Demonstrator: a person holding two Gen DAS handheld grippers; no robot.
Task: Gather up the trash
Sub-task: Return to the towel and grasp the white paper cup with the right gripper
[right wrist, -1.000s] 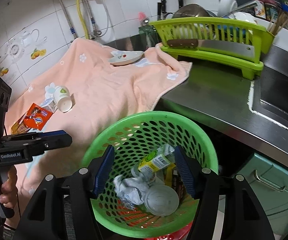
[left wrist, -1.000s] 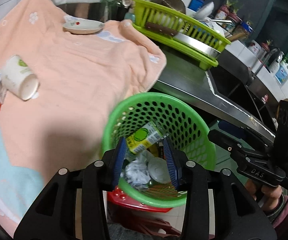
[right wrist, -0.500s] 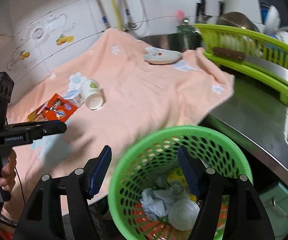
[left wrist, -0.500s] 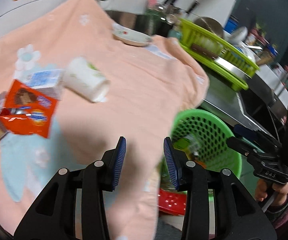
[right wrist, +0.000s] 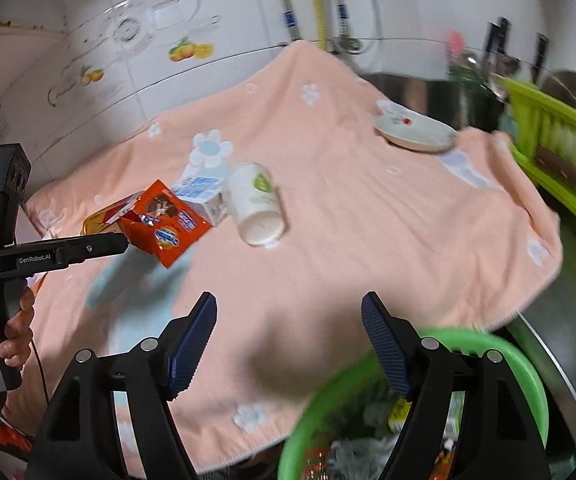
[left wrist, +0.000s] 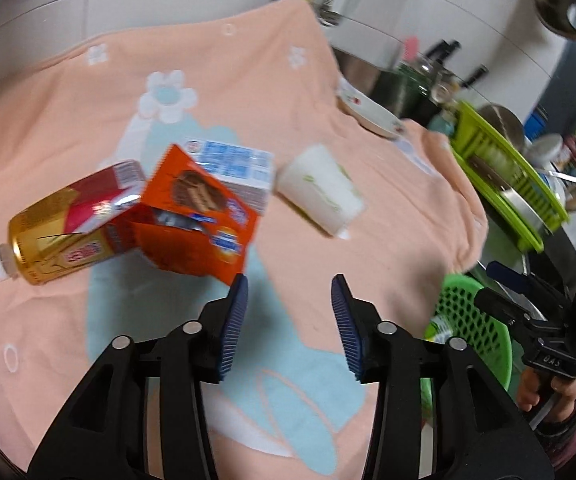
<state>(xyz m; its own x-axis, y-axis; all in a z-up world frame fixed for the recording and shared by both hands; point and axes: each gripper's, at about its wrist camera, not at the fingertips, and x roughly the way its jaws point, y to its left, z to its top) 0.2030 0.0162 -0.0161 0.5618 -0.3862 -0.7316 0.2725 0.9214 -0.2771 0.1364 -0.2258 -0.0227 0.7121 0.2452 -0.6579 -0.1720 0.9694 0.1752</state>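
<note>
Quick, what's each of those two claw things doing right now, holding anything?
Left gripper: jaws opening, nothing between them, above the towel.
Right gripper: jaws opening, empty too.

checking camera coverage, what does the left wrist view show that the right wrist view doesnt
Only the left wrist view shows the golden bottle whole, plus the right gripper with its jaws opening.

Only the right wrist view shows the fruit-patterned wall tiles and the left gripper, jaws opening, empty.

Both show the orange wrapper, blue-and-white carton, tipped paper cup, plate, peach towel and green basket.
</note>
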